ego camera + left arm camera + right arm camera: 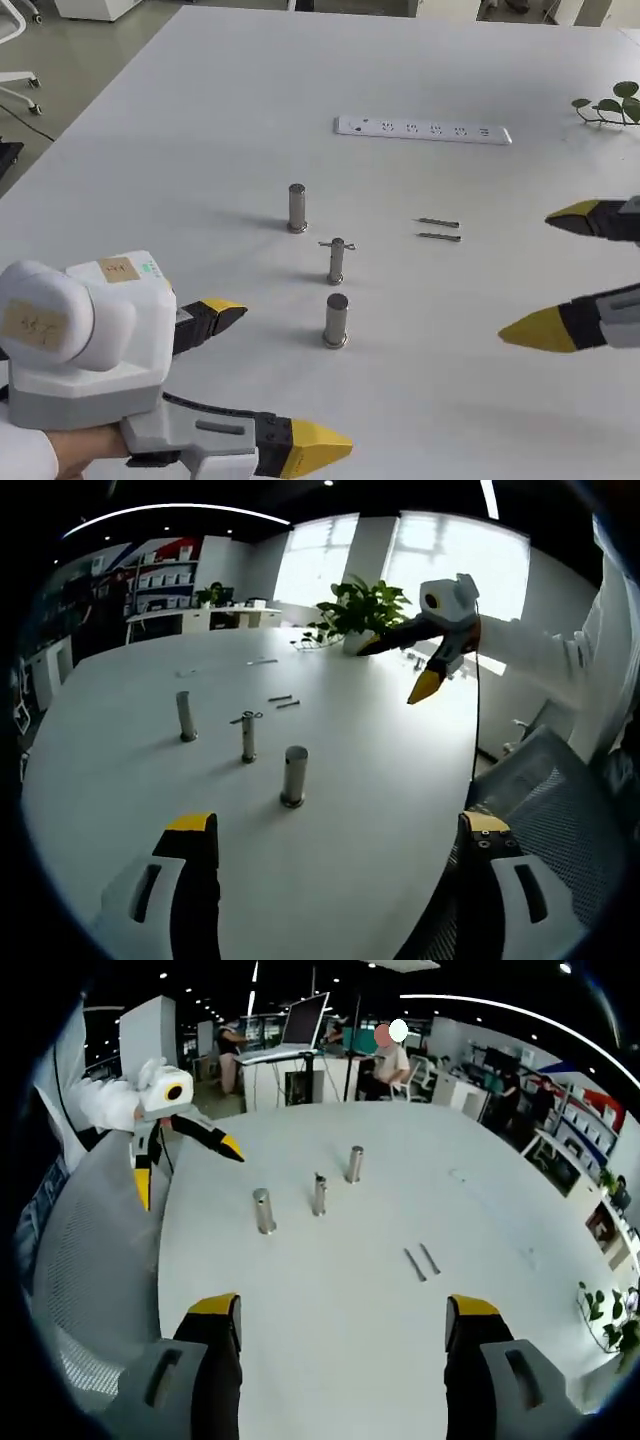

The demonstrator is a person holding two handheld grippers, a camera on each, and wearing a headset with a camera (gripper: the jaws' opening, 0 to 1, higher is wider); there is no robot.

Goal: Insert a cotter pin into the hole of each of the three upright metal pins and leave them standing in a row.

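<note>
3 metal pins [336,262] upright, 1 fitted.
Short grey cyls in a slanted row mid tabletop [200,130]: far pin [297,208] & near pin [336,320] bare; middle pin has a cotter pin [337,244] through its top. 2 loose cotter pins [437,223] lie flat, parallel, toward the right edge.

White power strip [423,130] lies flat on the table [200,120] — leafy plant [608,108] at its edge

Bright, even daylight; fisheye-warped edges
</note>
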